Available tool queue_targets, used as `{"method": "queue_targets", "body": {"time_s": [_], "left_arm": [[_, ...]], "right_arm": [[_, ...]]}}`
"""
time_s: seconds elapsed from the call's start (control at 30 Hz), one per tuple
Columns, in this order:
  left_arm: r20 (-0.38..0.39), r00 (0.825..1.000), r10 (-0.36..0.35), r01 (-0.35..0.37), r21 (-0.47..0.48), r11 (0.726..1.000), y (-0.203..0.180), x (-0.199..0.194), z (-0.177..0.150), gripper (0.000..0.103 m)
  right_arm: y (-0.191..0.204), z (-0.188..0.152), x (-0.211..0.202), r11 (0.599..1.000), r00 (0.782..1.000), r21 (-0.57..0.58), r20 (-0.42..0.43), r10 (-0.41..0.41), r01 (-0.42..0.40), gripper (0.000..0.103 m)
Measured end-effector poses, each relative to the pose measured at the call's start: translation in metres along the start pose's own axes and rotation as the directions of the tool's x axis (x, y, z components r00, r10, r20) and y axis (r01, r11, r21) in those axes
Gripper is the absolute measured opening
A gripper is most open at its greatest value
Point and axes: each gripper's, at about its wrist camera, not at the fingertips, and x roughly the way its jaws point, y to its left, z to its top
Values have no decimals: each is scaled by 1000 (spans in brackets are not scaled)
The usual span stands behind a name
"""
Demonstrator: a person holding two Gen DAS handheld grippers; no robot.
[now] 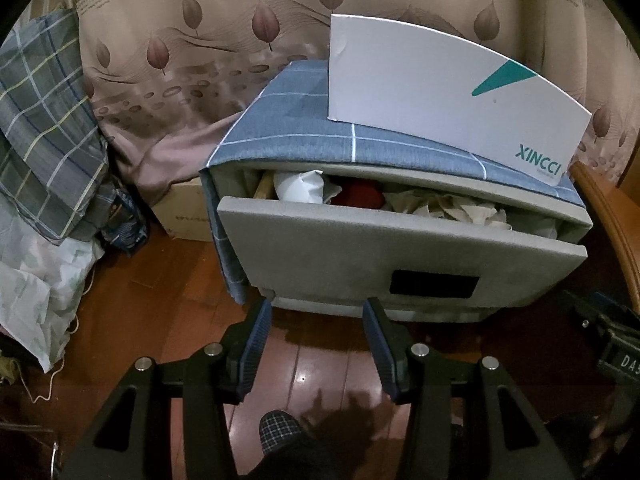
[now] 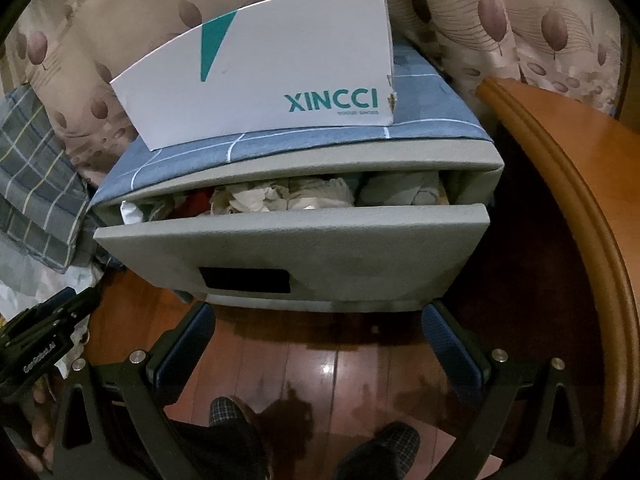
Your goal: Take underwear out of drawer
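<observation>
Nearest the lens in the left wrist view, the left tool hangs with its two blue-padded fingers apart and nothing between them, poised over the wooden floor just in front of the drawer. Seen in its own view, the right tool is spread wider, equally unloaded, and faces the same grey felt front. A person's checked slippers show beneath both.

Judging by how things lie, the opening step looks finished: the drawer is pulled partly out of its grey fabric cabinet, leaving a narrow slot along the top. No garment has been taken yet, so the reach-in is the step in hand. The next move calls for lifting one tool up over the drawer's front edge, angling it down into that gap under the cabinet top, and pinching a single piece of cloth without catching the rest.

The underwear sits inside the drawer, a crumpled heap of pale cream and white fabric with something red near the left half and greyish folded pieces toward the right. Which piece is which cannot be told; they are bunched together and partly shadowed. Soft and tangled, they will likely drag neighbours along when pulled.

A white XINCCI box stands on the blue checked cloth covering the cabinet.
</observation>
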Motion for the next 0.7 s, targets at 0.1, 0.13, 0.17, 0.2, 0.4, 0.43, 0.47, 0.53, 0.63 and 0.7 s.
{"method": "queue_targets", "body": {"time_s": [0.1,0.13,0.17,0.2,0.4,0.43,0.47,0.53,0.63,0.7], "left_arm": [[5,1000,-12,12,10,1000,0,0,3,49],[5,1000,-19,19,18,1000,-1,1,6,49],[5,1000,-27,27,19,999,-1,1,8,49],[8,999,-39,39,22,999,-2,3,13,49],[18,997,-69,67,93,993,-13,16,36,49],[15,997,-78,75,108,991,-16,18,38,49],[11,996,-85,83,129,988,-18,21,41,49],[-3,994,-113,111,185,976,-25,28,44,49],[-25,993,-116,118,291,950,-34,40,45,49],[-55,991,-125,137,361,922,-39,48,46,49]], "right_arm": [[-2,2,-1,1000,1000,13,0,0,0,102],[-3,2,-2,1000,1000,18,4,2,-2,102],[-3,2,-3,1000,1000,18,6,-2,2,102],[-3,1,-4,1000,1000,15,6,-9,9,102],[-4,-5,-8,1000,1000,-12,5,-27,27,102],[-5,-5,-7,1000,1000,-7,-1,-25,25,102],[-6,-5,-5,1000,1000,-1,-7,-21,21,102],[-10,-5,-2,1000,1000,15,-19,-10,10,102],[-13,-6,1,1000,999,28,-35,2,-1,102],[-15,-7,0,999,999,32,-33,-3,4,102]]}}
